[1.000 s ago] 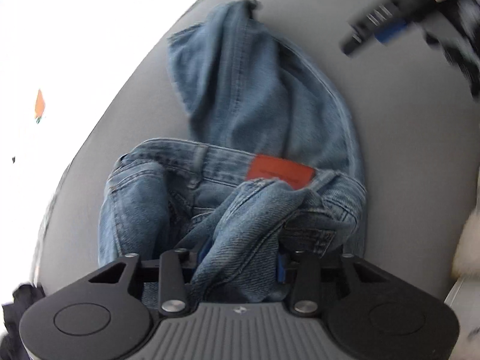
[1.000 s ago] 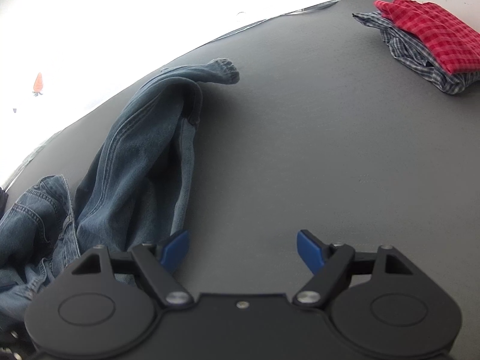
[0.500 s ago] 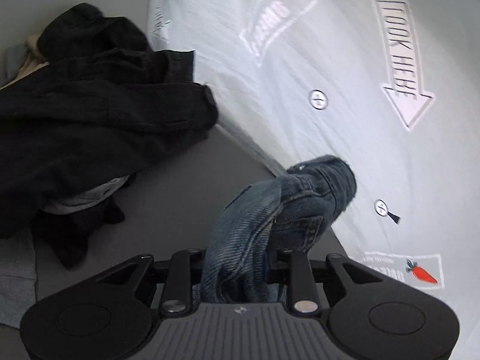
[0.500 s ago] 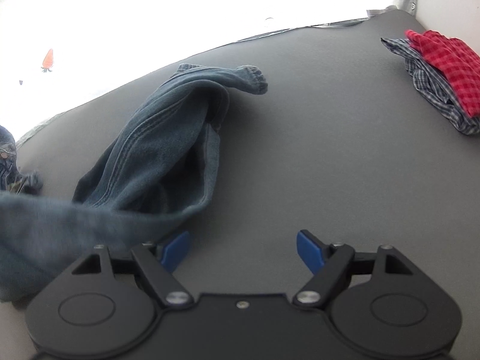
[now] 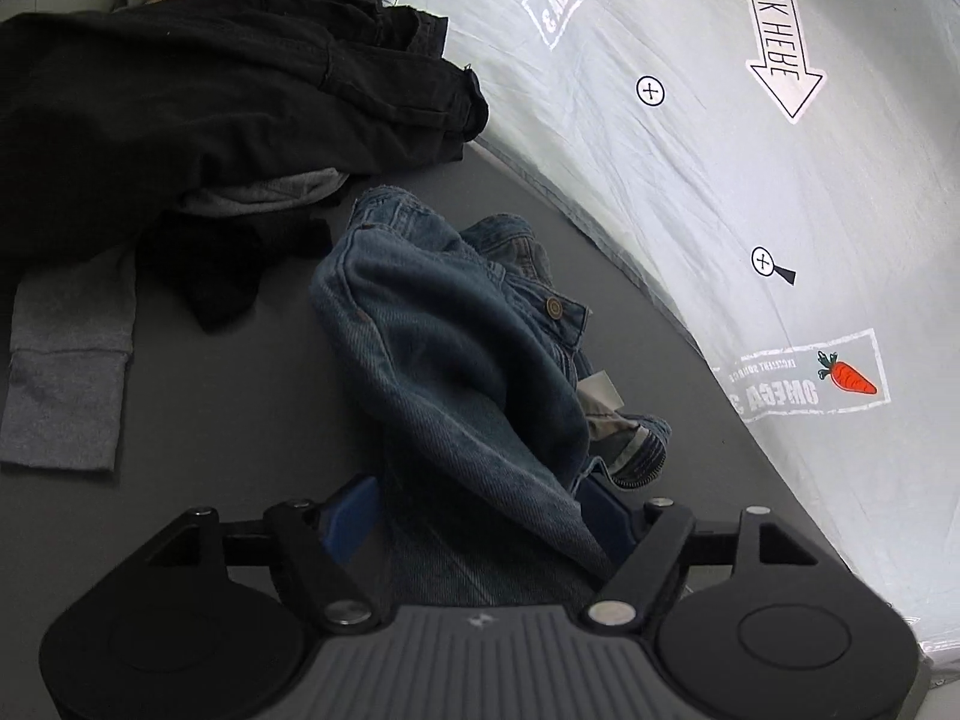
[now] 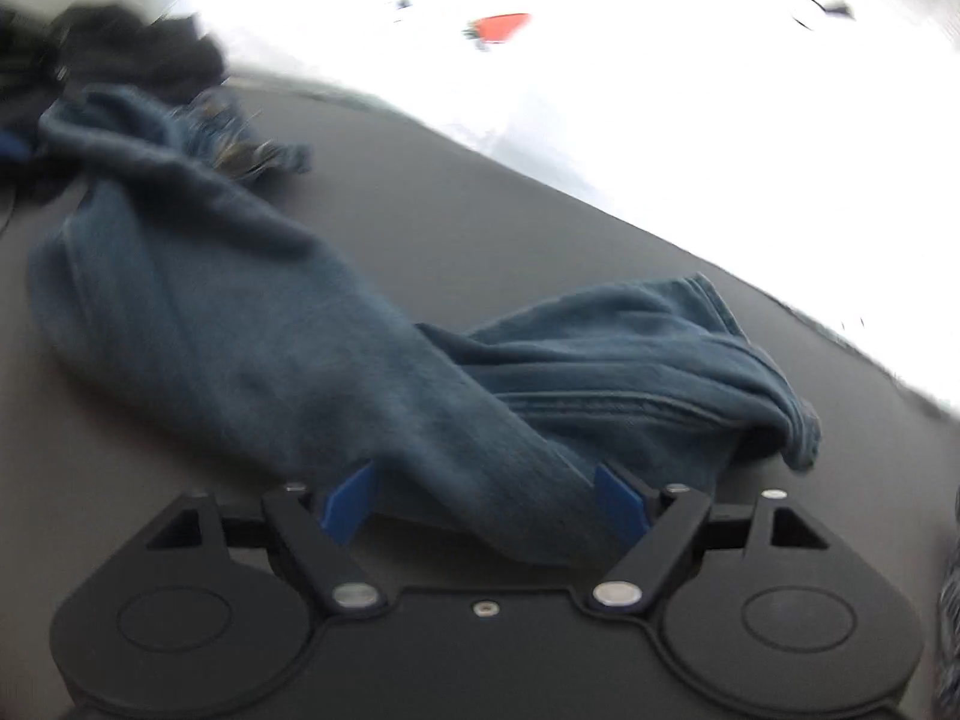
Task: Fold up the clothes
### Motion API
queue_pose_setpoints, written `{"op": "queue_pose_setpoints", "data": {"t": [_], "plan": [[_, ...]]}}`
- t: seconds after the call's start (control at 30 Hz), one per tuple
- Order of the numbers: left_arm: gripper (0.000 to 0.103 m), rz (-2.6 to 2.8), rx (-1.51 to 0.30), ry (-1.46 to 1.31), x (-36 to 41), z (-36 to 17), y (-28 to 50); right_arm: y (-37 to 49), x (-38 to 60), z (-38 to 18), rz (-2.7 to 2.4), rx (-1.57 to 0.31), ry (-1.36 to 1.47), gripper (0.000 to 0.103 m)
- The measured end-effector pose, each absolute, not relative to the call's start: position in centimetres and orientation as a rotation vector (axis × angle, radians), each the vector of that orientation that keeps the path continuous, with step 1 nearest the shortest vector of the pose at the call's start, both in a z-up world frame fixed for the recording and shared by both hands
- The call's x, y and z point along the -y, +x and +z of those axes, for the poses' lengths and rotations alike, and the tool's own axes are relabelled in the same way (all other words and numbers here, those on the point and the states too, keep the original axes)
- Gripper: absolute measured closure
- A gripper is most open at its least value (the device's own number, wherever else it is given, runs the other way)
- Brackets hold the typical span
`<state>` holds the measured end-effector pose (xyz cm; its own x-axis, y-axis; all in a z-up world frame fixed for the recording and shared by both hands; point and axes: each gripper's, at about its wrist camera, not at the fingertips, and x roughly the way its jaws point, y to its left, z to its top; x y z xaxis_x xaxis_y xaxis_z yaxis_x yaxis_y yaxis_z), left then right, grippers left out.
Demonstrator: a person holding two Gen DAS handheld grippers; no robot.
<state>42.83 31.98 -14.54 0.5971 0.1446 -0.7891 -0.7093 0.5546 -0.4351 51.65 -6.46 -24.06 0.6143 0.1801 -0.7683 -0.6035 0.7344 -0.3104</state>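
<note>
Only the left wrist view shows the waist end of the jeans (image 5: pixel 444 348): waistband, metal button and a pale inner label, bunched on the grey table (image 5: pixel 228 408) just beside a white printed sheet (image 5: pixel 750 192) bearing an arrow, target marks and a carrot logo. It also shows a heap of black clothes (image 5: pixel 210 72) with a grey sleeve (image 5: pixel 66 372) trailing from it, near the jeans. The right wrist view, blurred, shows instead the leg end: a long denim leg running from the far left toward the camera, with the hem end (image 6: pixel 750 372) lying crumpled to the right on the same table. The denim is mid-blue, twisted and unfolded. The left gripper (image 5: pixel 474 516) points along the table, its blue fingers (image 5: pixel 351 516) spread wide with denim lying between them, not pinched. The right gripper (image 6: pixel 486 504) is held low over the table, likewise spread wide, the leg fabric lying between its fingers (image 6: pixel 348 501) ungripped.
</note>
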Motion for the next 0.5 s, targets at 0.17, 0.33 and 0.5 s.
{"op": "queue_pose_setpoints", "data": {"t": [0.17, 0.33, 0.5], "plan": [[0.027, 0.487, -0.882, -0.823, -28.1, -17.1, 42.7, 50.8, 2.1, -24.5, 0.613, -0.645, -0.898, 0.081], [0.016, 0.402, -0.892, -0.781, -24.8, -18.0, 44.9, 49.3, 3.0, -19.2, 0.524, -0.484, -0.804, 0.089], [0.014, 0.452, -0.964, -0.663, -23.4, -19.5, 48.3, 48.0, 3.1, -15.1, 0.412, -0.257, -0.853, 0.092]]}}
